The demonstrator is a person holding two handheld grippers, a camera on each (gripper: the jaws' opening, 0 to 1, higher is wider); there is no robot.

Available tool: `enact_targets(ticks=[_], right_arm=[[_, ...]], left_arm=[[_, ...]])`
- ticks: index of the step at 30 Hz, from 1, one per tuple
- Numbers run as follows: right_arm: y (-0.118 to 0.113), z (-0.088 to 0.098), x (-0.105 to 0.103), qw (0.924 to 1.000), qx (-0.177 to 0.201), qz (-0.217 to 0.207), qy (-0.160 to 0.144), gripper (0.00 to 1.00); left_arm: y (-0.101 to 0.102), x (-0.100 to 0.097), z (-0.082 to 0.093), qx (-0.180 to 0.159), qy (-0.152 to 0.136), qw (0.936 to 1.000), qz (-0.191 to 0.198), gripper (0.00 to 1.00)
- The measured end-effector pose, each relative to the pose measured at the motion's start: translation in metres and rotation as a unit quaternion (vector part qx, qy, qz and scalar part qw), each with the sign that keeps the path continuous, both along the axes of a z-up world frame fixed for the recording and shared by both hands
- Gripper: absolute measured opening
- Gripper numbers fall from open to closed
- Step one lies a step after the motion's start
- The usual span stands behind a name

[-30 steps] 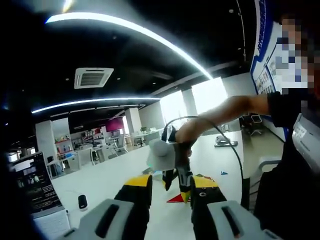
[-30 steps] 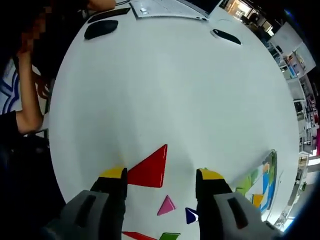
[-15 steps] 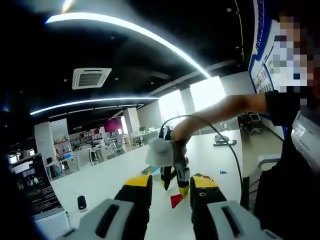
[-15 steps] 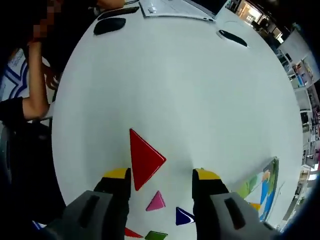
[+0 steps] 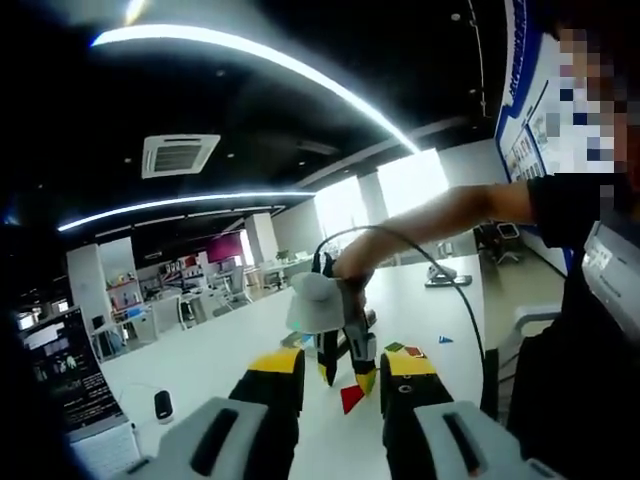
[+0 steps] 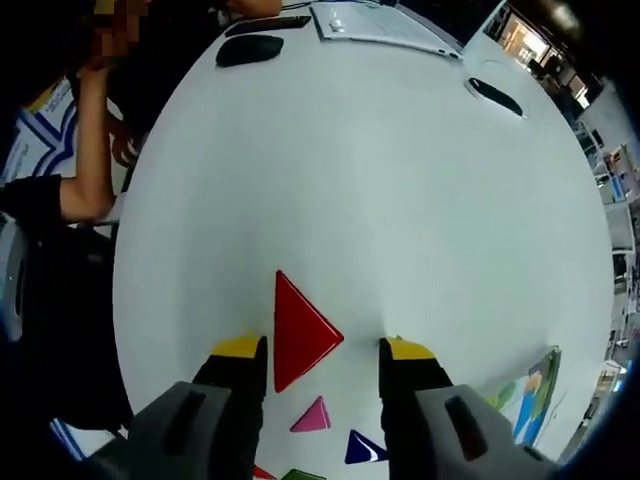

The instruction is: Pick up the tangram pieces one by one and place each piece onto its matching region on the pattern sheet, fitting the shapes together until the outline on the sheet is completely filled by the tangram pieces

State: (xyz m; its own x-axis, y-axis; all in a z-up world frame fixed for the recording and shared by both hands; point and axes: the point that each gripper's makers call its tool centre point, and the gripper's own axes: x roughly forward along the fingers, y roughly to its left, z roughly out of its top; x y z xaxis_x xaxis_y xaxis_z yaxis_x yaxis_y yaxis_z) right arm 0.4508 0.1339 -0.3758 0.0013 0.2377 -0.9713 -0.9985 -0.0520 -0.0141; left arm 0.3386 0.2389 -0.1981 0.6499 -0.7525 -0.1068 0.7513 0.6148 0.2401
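Note:
A large red triangle [image 6: 300, 330] lies flat on the white table [image 6: 380, 200], between the yellow-tipped jaws of my right gripper [image 6: 322, 350], which is open around it. A pink triangle [image 6: 312, 415], a dark blue triangle [image 6: 362, 448] and a green piece [image 6: 300, 474] lie nearer the camera. The pattern sheet [image 6: 525, 405] sits at the lower right. My left gripper [image 5: 340, 372] is held up, open, with nothing in it. Ahead of it a hand holds the right gripper [image 5: 345, 350] over the red triangle [image 5: 350, 398]. Small pieces [image 5: 405, 350] lie beyond.
A laptop [image 6: 385, 25] and two dark mice [image 6: 250, 48] [image 6: 497, 95] lie at the table's far side. A person's arm [image 6: 85, 170] is at the table's left edge. In the left gripper view a cable [image 5: 440, 270] loops from the right gripper, and a small dark object [image 5: 162, 405] stands at left.
The right gripper view has rolled and shifted, so the red triangle now sits between the jaws, which stand slightly closer together. In the left gripper view the right gripper has moved a little left.

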Motion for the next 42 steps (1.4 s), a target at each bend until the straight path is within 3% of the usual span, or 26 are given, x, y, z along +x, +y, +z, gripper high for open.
enact_targets(ticks=[13, 15, 19, 24, 34, 38, 42], right_arm=[[0.001, 0.000, -0.002, 0.9998, -0.007, 0.021, -0.001, 0.37], [0.002, 0.000, -0.003, 0.9996, -0.010, 0.026, -0.002, 0.36], [0.002, 0.000, -0.003, 0.9996, -0.012, 0.025, -0.001, 0.35], [0.002, 0.000, -0.001, 0.9998, -0.007, 0.017, 0.000, 0.24], [0.002, 0.000, -0.001, 0.9988, -0.022, 0.043, 0.001, 0.26], [0.009, 0.002, 0.007, 0.9950, -0.018, 0.095, -0.025, 0.40], [0.008, 0.001, 0.006, 0.9948, -0.019, 0.099, -0.010, 0.39]], left_arm=[[-0.001, -0.001, -0.001, -0.001, 0.003, 1.0000, -0.004, 0.32], [0.001, 0.002, -0.003, -0.010, 0.018, 0.9998, 0.002, 0.32], [0.009, 0.013, -0.016, 0.014, 0.037, 0.9986, 0.035, 0.32], [0.006, 0.011, -0.016, 0.013, 0.036, 0.9990, 0.025, 0.32], [0.004, 0.009, -0.015, 0.016, 0.032, 0.9991, 0.021, 0.32], [0.003, 0.007, -0.014, 0.017, 0.028, 0.9993, 0.017, 0.32], [0.002, 0.004, -0.013, 0.016, 0.024, 0.9995, 0.012, 0.32]])
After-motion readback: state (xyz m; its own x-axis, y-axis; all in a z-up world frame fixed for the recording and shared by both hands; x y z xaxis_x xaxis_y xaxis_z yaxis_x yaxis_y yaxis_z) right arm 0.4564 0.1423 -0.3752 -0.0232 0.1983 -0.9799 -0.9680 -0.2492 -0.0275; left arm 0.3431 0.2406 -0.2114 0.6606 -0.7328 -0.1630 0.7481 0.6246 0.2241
